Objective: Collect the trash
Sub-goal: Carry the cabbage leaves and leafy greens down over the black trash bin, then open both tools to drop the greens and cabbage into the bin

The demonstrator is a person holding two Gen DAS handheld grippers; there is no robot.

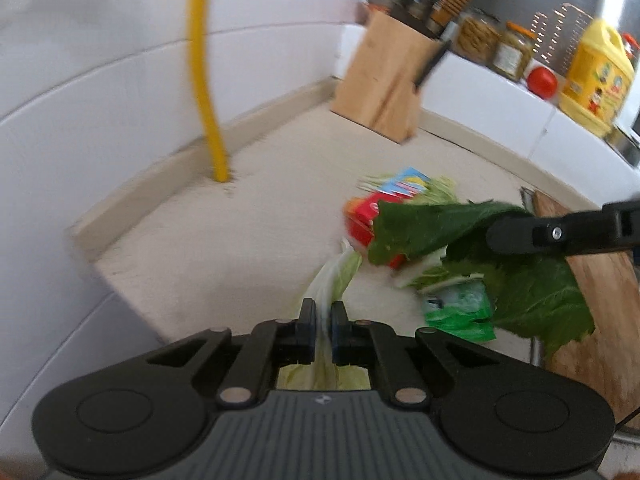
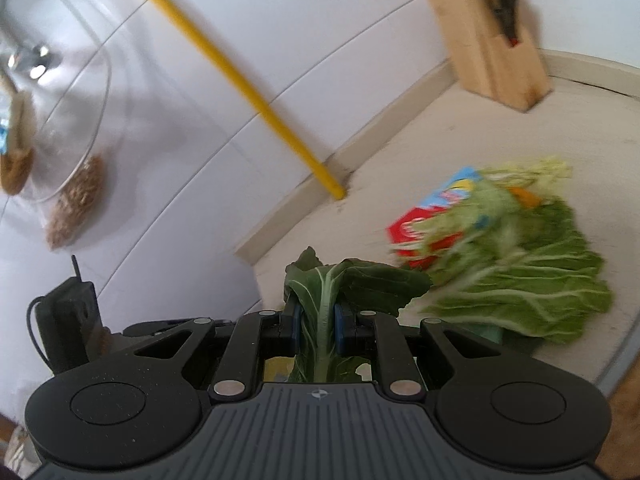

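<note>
Clamping a pale cabbage leaf (image 1: 334,280) in the left gripper (image 1: 323,322), right gripper (image 2: 316,316) pinching a dark green leaf (image 2: 340,284), bare countertop (image 1: 240,232) toward the wall edge, trash pile (image 2: 500,248) beside.

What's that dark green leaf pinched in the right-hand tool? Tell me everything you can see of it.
The dark green leaf looks like a fresh vegetable leaf with a pale central rib and lighter veins. It stands roughly upright between the right gripper's blue-padded fingers, which press on its rib from both sides. Its blade is crumpled, folding over to the right above them. The left wrist view shows it hanging over the pile of scraps; whether it touches them is unclear.
</note>
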